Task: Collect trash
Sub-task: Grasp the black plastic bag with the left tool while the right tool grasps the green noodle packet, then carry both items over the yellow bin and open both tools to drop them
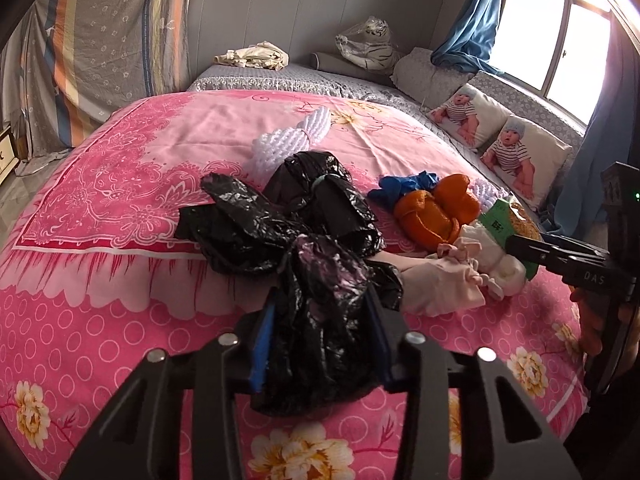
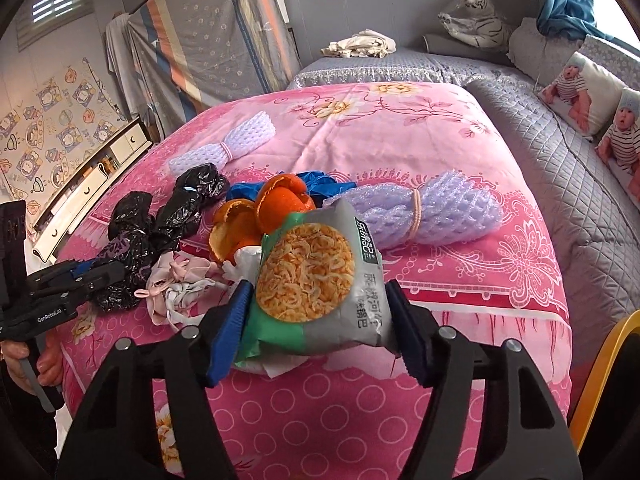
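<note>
While both grippers sit low over the pink quilt (image 1: pixel 120 184), the task looks to be at its pick-up step. The left gripper (image 1: pixel 320 336) has its blue pads pressed on a bunch of the black bag (image 1: pixel 304 240), which lies crumpled at mid-bed. The right gripper (image 2: pixel 320 328) brackets the snack packet (image 2: pixel 316 276) at the near edge; its left pad touches the packet, but whether the right pad presses cannot be told, so the grip looks unfinished.

Next, the right jaws probably need to finish squeezing the packet, and the left needs to lift the bag and find its mouth, which is not visible in the folds.

Other trash waits close by: orange peel (image 2: pixel 256 216) and a blue glove (image 2: pixel 320 184) just behind the packet, a purple foam net (image 2: pixel 436 212) to its right, a white net (image 2: pixel 224 144) farther back. Pale cloth (image 2: pixel 176 284) lies between bag and packet, touching both, and could be dragged along with either lift.
</note>
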The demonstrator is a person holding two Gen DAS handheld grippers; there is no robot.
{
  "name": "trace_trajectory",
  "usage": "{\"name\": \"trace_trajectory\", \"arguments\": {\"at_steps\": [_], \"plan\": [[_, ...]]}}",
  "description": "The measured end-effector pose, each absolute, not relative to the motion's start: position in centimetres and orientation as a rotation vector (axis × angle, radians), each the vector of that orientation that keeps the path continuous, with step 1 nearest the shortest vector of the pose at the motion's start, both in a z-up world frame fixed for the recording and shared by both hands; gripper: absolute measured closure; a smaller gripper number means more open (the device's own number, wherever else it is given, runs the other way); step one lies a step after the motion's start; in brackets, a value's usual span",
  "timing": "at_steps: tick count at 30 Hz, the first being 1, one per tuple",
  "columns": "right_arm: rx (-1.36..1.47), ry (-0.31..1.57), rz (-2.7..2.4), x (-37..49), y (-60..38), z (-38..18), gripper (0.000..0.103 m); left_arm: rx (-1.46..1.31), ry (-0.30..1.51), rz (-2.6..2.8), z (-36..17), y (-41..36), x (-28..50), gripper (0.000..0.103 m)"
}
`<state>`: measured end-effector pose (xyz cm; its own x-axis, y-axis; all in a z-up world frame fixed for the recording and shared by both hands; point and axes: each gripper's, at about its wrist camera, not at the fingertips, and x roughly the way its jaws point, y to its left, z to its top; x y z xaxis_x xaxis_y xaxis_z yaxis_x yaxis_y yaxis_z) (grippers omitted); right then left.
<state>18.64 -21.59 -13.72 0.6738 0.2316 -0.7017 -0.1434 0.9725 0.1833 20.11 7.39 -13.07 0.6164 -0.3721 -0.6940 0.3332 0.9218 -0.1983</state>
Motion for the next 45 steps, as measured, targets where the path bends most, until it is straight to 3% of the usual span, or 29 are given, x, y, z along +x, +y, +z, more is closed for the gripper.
{"name": "trace_trajectory", "arguments": {"at_steps": [24,45], "plan": [[0.148,0.632,0.193,13.4,-23.3,-7.6,0.042,-0.146,0.601,-0.351,-6.7,10.7,16.0,0.072],[0.184,0.461,0.118,7.1,-28.0,-1.8,0.042,-0.112,0.454,-0.463,-0.1,4.4,13.2,0.072]]}}
